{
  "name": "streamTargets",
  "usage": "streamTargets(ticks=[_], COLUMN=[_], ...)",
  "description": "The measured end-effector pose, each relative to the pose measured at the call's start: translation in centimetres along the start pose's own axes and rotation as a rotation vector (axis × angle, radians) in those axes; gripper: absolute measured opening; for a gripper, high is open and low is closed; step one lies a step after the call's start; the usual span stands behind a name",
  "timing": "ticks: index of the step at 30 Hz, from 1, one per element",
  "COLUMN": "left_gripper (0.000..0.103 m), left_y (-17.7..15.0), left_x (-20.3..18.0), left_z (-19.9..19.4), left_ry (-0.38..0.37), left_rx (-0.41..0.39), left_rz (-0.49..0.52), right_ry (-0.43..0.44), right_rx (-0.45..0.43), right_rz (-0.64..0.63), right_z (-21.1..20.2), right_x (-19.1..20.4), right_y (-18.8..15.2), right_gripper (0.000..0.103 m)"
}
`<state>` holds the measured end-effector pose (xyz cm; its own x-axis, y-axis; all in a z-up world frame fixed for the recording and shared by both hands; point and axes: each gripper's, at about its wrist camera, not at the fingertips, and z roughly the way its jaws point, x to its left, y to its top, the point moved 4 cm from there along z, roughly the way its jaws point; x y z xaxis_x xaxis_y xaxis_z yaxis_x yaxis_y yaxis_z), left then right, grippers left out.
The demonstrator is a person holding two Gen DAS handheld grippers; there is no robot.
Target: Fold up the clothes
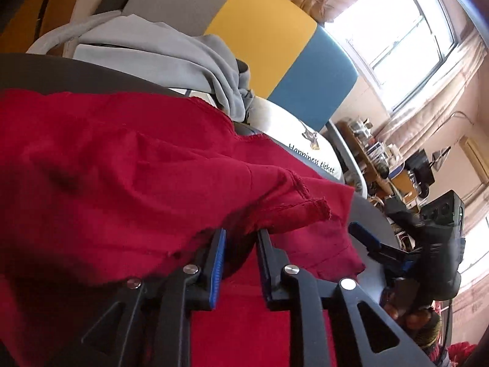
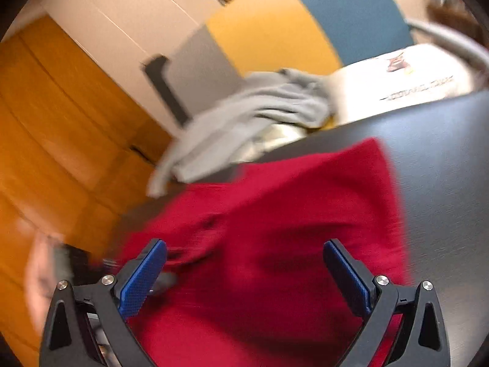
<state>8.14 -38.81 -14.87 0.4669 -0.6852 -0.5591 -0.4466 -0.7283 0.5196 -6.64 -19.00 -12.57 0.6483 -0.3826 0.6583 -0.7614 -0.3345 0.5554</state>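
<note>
Red garment [image 1: 122,165] lies on the dark tabletop [image 2: 443,153], spread over its near part, with one far corner reaching toward the middle. It is rumpled, with a frayed hem [image 1: 305,205] turned up. I judge the folding barely started: I see no clean fold line, and the cloth reads as one loose layer with bunching.

My left gripper [image 1: 241,235] is narrowed, and red cloth runs between and over the fingers. It appears pinched at the hem, though the contact itself is covered by fabric. My right gripper [image 2: 244,253] stands wide, both blue pads bare, over the garment and holding nothing.

Grey garment [image 2: 253,116] lies heaped at the far edge of the tabletop, unfolded, partly hanging off. White printed item [image 1: 305,143] sits beside it; whether it is clothing I cannot tell.

Left to do, in my judgement: flatten the red piece, fold it, then the grey.

Limits: the right view is motion-blurred, so seams and edges there are unreadable. The garment's type, sleeves and near edge are cut off behind my grippers. Red cloth also shows low at the right edge of the left view, identity unclear.
</note>
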Motion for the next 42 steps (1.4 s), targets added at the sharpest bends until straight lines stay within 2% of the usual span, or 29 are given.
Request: streamTargets(ticks=[2,5,8,11,12,15,17,18,19,21,25,30,33,37,42], left_gripper=[0.021,0.021,0.021,0.021,0.021,0.021,0.021,0.021,0.021,0.021,0.022,0.023,0.023,0.023,0.023], left_y=[0.0,-0.8,-1.8,-2.9,-3.2,-4.1,-4.3,-4.4,-4.5,-4.5,-3.9,-1.6,-0.5,-0.7,-2.0], left_x=[0.6,1.8,3.8,6.1,6.8,8.9,9.5,9.7,9.9,10.3,10.7,12.0,13.4,13.2,12.1], left_z=[-1.3,-3.3,-5.2,-6.6,-6.8,-6.8,-6.8,-6.9,-7.0,-7.2,-7.9,-9.0,-8.9,-8.1,-6.9], left_ry=[0.004,0.009,0.011,0.036,0.049,0.073,0.058,0.052,0.045,0.033,0.036,0.076,0.101,0.117,0.174], left_rx=[-0.012,-0.041,-0.06,-0.057,-0.052,-0.033,-0.043,-0.051,-0.056,-0.061,-0.082,-0.154,-0.158,-0.135,-0.087], left_rz=[-0.003,-0.006,-0.039,-0.064,-0.073,-0.104,-0.107,-0.106,-0.109,-0.132,-0.148,-0.167,-0.197,-0.175,-0.08], right_ry=[0.124,0.193,0.133,0.087,0.072,0.023,-0.013,-0.03,-0.047,-0.067,-0.077,-0.05,-0.064,-0.125,-0.245], right_rx=[0.049,0.108,0.14,0.125,0.124,0.164,0.195,0.208,0.22,0.232,0.193,0.046,-0.029,-0.043,0.007], right_rz=[0.093,0.183,0.208,0.216,0.209,0.172,0.142,0.125,0.109,0.072,-0.057,-0.187,-0.204,-0.127,0.03], right_z=[1.2,3.5,5.2,5.6,5.8,7.2,8.1,8.5,8.8,9.1,7.7,2.7,-0.1,-1.6,-1.6], right_x=[1.1,2.2,2.4,2.0,2.0,2.5,2.8,3.0,3.2,3.9,6.8,11.4,11.4,7.2,-1.7], right_y=[-0.6,-1.6,-2.5,-2.3,-2.3,-2.5,-2.8,-2.9,-3.1,-3.0,-1.2,3.5,5.4,4.9,0.7], right_gripper=[0.103,0.103,0.103,0.1,0.096,0.064,0.051,0.041,0.026,0.016,0.014,0.014,0.014,0.014,0.014])
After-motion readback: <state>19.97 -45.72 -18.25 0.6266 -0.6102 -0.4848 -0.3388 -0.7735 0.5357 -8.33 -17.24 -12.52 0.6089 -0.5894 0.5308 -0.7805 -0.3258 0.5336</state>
